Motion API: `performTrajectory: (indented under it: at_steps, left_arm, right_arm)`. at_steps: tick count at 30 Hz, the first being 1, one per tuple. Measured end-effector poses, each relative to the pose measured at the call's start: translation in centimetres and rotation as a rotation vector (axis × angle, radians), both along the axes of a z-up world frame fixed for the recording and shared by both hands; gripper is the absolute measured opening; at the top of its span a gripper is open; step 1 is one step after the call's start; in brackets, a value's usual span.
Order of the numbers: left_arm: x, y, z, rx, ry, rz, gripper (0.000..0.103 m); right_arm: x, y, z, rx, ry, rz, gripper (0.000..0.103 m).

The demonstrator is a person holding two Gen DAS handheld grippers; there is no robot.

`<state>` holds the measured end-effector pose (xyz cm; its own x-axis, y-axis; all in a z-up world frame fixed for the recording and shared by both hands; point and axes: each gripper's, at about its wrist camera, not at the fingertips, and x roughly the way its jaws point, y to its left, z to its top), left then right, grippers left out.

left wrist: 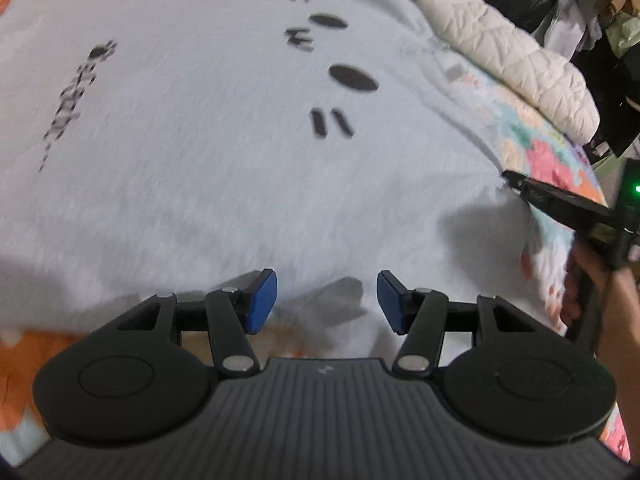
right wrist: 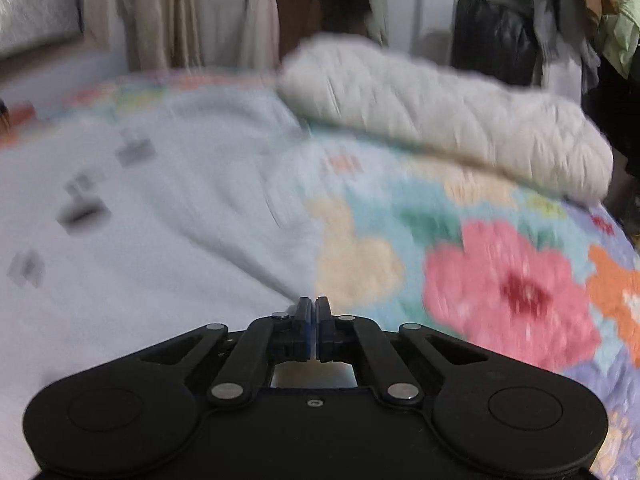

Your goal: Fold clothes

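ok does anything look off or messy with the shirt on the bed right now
Nothing looks damaged or spilled. The white printed shirt lies mostly flat on the floral bedspread, with a few wrinkles fanning from the edge where the right gripper is shut. The left gripper is open over the near hem.

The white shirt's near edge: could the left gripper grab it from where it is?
Probably yes. The left gripper is open, poised over the near hem of the white shirt with nothing between them; the right gripper is off at the shirt's side edge.
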<state>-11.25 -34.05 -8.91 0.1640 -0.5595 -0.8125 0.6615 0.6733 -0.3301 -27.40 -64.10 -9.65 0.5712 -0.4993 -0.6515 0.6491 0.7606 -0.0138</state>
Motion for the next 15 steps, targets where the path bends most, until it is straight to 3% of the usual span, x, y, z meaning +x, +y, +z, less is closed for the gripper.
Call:
performTrajectory:
  at_steps: [3, 6, 8, 10, 12, 15]
  left_arm:
    - [-0.4, 1.6, 0.4, -0.005, -0.016, 0.006, 0.055]
    - [-0.2, 3.4, 1.0, -0.032, -0.008, 0.029, 0.055]
    - [0.1, 4.2, 0.7, -0.067, 0.027, 0.033, 0.056]
    - [0.4, 4.5, -0.1, -0.099, 0.102, 0.029, 0.056]
    - [0.2, 4.3, -0.8, -0.107, 0.153, 0.004, 0.056]
    - [-1.8, 3.0, -0.8, -0.062, 0.114, -0.087, 0.056]
  right_arm:
    - [-2.3, -0.8, 0.6, 0.116, -0.092, -0.032, 0.002]
    - [-5.6, -0.3, 2.4, 0.242, -0.205, -0.049, 0.019]
    - [-7.7, 0.8, 2.0, 0.339, -0.260, -0.023, 0.045]
    - [-9.9, 2.0, 1.6, 0.435, -0.314, 0.004, 0.051]
    - [-11.1, 3.0, 1.0, 0.492, -0.312, 0.027, 0.054]
    - [-12.2, 4.6, 0.0, 0.585, -0.270, 0.066, 0.061]
